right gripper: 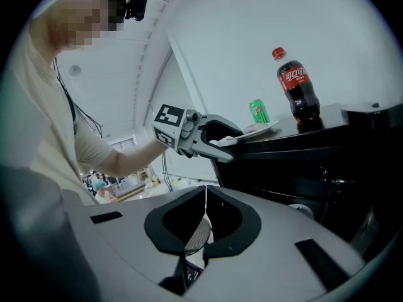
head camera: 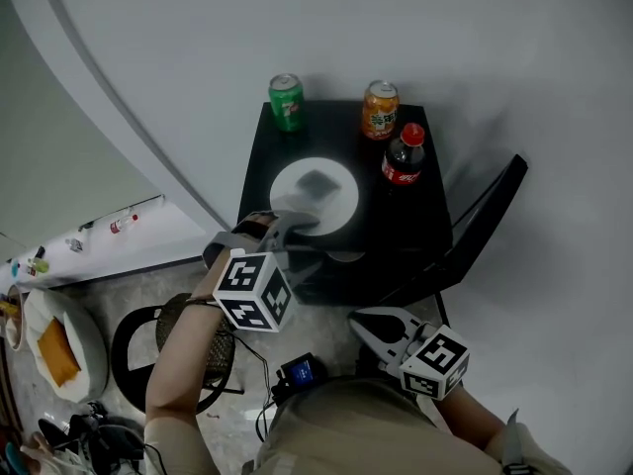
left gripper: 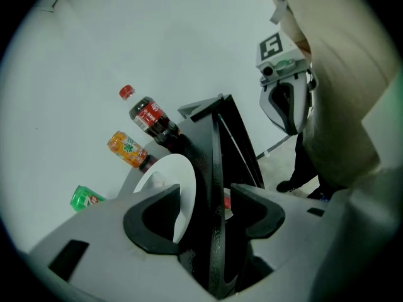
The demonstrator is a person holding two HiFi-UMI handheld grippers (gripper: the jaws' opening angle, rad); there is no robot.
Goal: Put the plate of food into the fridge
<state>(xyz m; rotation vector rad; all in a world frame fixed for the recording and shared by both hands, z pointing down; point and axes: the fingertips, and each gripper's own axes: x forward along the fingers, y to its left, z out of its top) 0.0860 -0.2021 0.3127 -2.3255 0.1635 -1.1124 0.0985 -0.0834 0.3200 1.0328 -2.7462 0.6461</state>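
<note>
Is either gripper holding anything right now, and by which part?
Nothing is gripped yet. The left gripper straddles the near rim of the round white plate with its jaws apart, and the right gripper is shut and empty.

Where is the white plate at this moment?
In the head view the white plate lies on the black cabinet, left of the cola bottle, with the left gripper at its near rim.

- a round white plate (head camera: 341, 208) with a small grey piece of food (head camera: 315, 181) lies flat on top of the fridge, near its front edge.
- the small black fridge (head camera: 326, 129) stands upright with its door (head camera: 490, 211) swung open.
</note>
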